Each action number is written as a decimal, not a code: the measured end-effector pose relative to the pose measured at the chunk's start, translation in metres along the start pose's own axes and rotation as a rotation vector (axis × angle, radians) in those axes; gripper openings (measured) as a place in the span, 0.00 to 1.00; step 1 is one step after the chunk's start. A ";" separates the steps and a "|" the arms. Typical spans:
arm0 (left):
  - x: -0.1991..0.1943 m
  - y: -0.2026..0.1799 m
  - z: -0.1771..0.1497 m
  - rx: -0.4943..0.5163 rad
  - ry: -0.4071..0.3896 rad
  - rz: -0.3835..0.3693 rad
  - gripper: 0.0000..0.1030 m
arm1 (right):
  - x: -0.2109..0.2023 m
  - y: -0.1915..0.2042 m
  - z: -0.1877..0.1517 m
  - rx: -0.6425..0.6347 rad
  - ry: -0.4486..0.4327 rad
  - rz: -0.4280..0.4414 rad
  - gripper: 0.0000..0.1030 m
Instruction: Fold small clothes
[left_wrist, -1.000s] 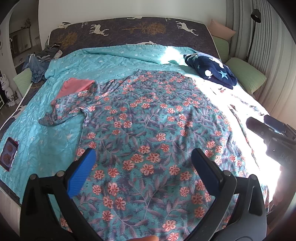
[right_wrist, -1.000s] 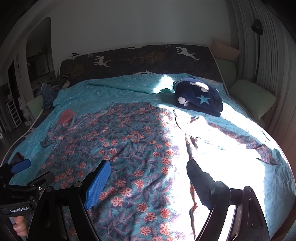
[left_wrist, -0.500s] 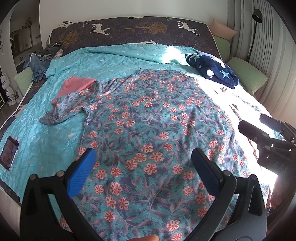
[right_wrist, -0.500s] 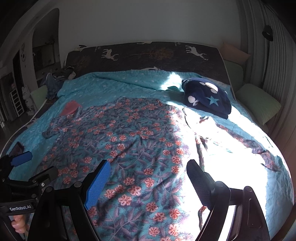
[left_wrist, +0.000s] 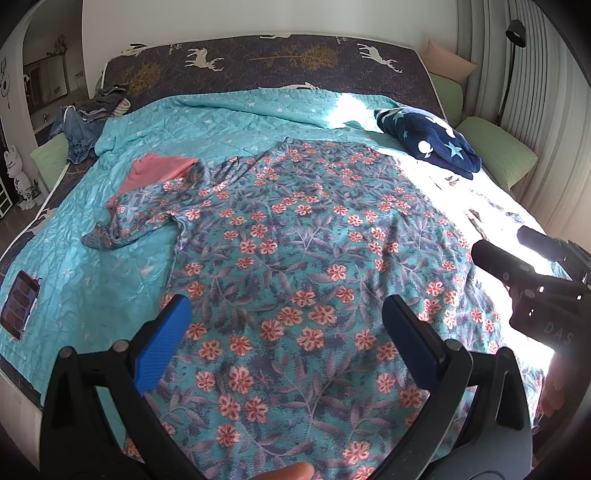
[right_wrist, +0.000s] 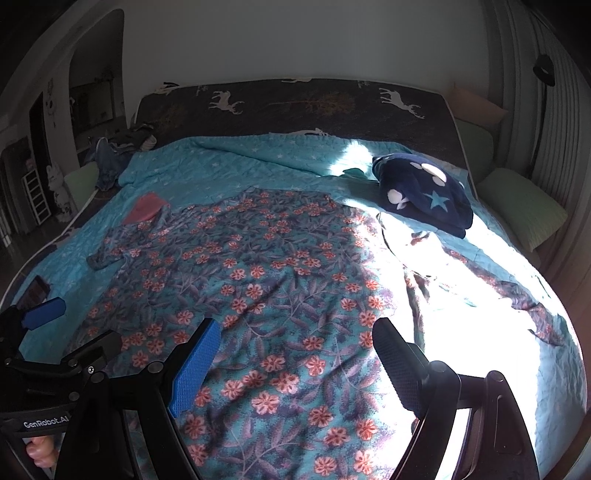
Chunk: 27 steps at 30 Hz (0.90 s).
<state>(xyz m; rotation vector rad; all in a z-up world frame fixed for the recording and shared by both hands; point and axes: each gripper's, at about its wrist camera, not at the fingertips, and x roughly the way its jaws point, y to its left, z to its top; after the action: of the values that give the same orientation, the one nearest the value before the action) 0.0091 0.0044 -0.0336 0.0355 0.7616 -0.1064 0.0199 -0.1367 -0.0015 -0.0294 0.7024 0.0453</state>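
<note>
A teal floral garment with pink flowers (left_wrist: 303, 258) lies spread flat across the bed; it also shows in the right wrist view (right_wrist: 258, 295). One sleeve with a pink lining (left_wrist: 155, 173) is bunched at the left. My left gripper (left_wrist: 284, 332) is open and empty, held above the garment's near hem. My right gripper (right_wrist: 295, 354) is open and empty above the hem further right; it shows at the right edge of the left wrist view (left_wrist: 532, 254). The left gripper shows at the lower left of the right wrist view (right_wrist: 70, 328).
The bed has a turquoise quilt (left_wrist: 92, 280). A navy star blanket (left_wrist: 432, 140) lies at the back right, green pillows (left_wrist: 495, 155) beside it. A phone (left_wrist: 18, 306) lies near the left edge. A heap of clothes (left_wrist: 88, 125) sits at the back left. Bright sunlight washes out the right side.
Both grippers have drifted slightly over the garment, the right one moving left towards the middle. Both stay open. The garment has not moved.
</note>
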 end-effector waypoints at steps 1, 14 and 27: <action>0.001 0.000 0.000 0.000 0.000 0.001 0.99 | 0.000 0.000 0.000 0.001 0.000 0.002 0.83; 0.000 0.006 0.003 -0.015 -0.017 0.011 0.99 | 0.004 0.004 0.002 0.009 0.006 0.008 0.84; 0.004 0.006 0.003 -0.015 0.001 0.009 0.99 | 0.004 0.004 0.005 0.002 -0.005 -0.039 0.84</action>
<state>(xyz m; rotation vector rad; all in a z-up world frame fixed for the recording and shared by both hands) 0.0145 0.0097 -0.0344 0.0246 0.7629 -0.0917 0.0261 -0.1320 -0.0002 -0.0409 0.6964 0.0078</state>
